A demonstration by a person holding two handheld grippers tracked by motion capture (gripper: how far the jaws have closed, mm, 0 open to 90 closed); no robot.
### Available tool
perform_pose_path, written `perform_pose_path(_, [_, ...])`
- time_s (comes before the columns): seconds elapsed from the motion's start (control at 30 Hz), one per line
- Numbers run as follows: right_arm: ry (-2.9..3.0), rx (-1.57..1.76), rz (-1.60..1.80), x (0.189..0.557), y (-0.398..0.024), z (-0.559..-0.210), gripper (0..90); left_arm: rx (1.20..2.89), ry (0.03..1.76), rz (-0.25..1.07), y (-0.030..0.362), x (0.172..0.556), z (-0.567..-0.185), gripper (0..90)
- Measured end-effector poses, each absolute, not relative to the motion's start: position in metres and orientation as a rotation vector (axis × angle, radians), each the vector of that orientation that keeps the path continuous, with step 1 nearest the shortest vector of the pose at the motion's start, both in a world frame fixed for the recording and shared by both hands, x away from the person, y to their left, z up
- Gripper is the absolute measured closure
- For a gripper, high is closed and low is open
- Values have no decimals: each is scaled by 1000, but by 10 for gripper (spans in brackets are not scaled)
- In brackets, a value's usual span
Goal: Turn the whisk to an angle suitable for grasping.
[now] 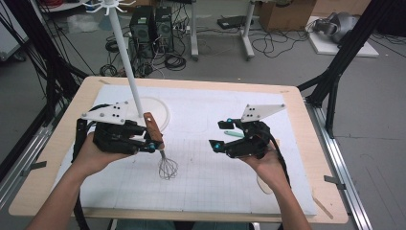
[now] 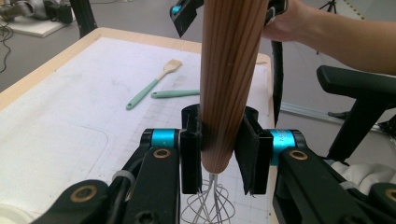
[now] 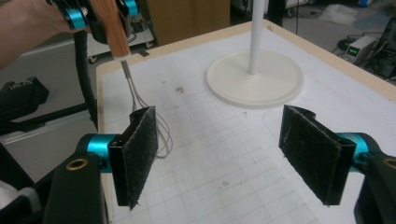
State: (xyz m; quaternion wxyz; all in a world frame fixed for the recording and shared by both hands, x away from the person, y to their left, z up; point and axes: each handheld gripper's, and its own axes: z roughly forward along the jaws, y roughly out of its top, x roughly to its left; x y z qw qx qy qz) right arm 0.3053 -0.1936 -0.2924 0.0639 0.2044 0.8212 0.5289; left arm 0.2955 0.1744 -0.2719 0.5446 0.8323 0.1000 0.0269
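A whisk with a striped wooden handle (image 1: 152, 129) and a wire head (image 1: 167, 167) hangs head-down over the white mat. My left gripper (image 1: 152, 143) is shut on the lower end of that handle (image 2: 229, 70), with the pads pressing both sides and the wires (image 2: 208, 205) showing below. My right gripper (image 1: 222, 133) is held above the mat's right half, apart from the whisk. Its jaws stand wide open with nothing between them (image 3: 229, 158). From the right gripper view the whisk (image 3: 144, 107) hangs beyond its left pad.
A white stand with a tall pole (image 1: 125, 57) and a round base (image 3: 254, 86) rises just behind the left gripper. A green-handled spatula (image 2: 149, 86) and a second green handle (image 2: 175, 94) lie on the mat near the right gripper. The table edge (image 1: 316, 143) runs at the right.
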Motion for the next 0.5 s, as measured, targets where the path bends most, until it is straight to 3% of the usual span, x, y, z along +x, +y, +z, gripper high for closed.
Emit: perform_pose_path(0.5, [2426,725,1603,300,-219,-314,255,1960,278,77,188,302,-266,724])
